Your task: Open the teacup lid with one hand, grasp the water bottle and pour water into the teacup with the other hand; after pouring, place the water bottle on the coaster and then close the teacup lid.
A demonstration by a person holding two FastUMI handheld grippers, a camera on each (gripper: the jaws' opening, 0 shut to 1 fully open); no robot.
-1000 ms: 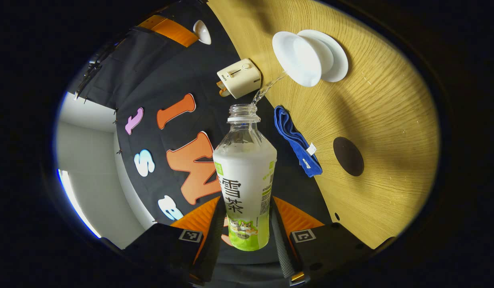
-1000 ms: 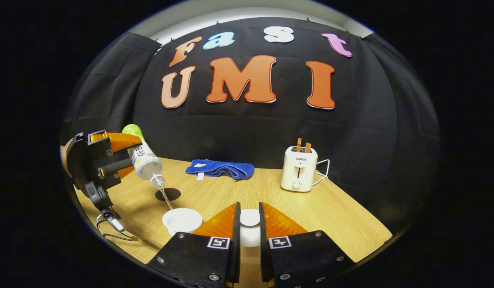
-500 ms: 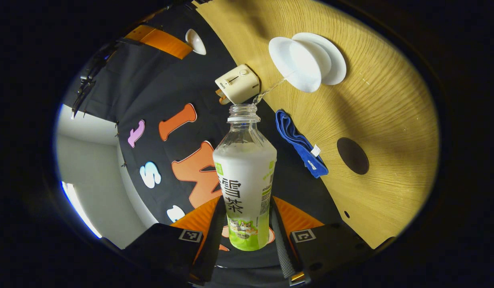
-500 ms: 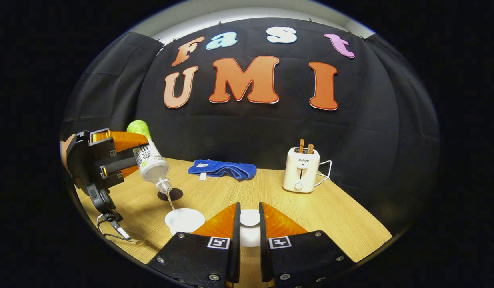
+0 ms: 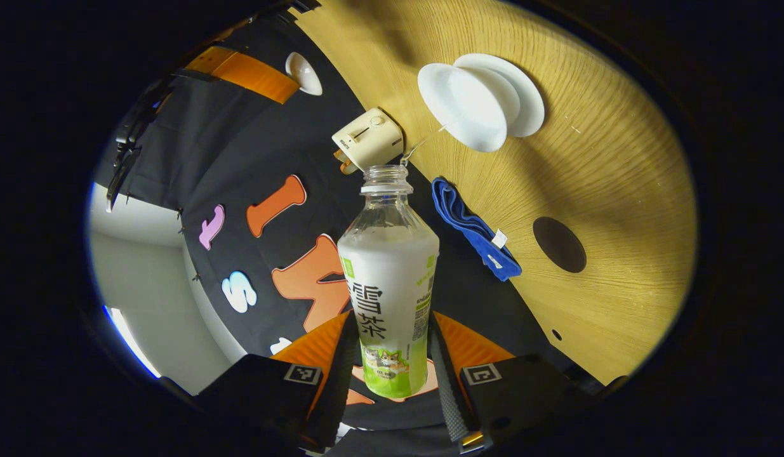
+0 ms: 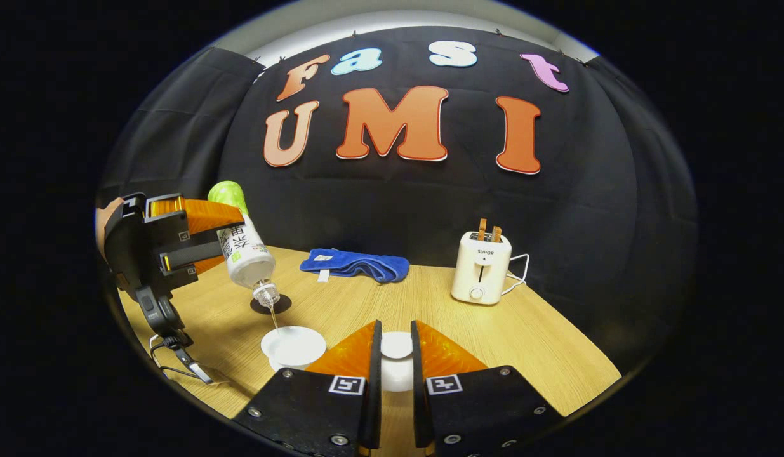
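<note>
- Left gripper view: the left tool clamps the water bottle by its lower body, one finger on each side. The bottle's open neck tilts toward the teacup, and a thin stream of water runs from the neck to the cup.
- Right gripper view: the right tool has both fingers closed on the white teacup lid, held off the cup, just beside it. Farther off, beside the teacup, the left tool holds the bottle neck down above the cup, the stream falling onto its rim area.
- Containers: the bottle is uncapped and its neck end looks clear; the level of water in the cup cannot be told. The cup sits on a white saucer.
- Surface: a light wooden surface carries a dark round coaster just behind the teacup, a folded blue cloth beyond the coaster, and a cream toaster well apart from the teacup.
- Room: a black cloth wall stands behind the surface.
</note>
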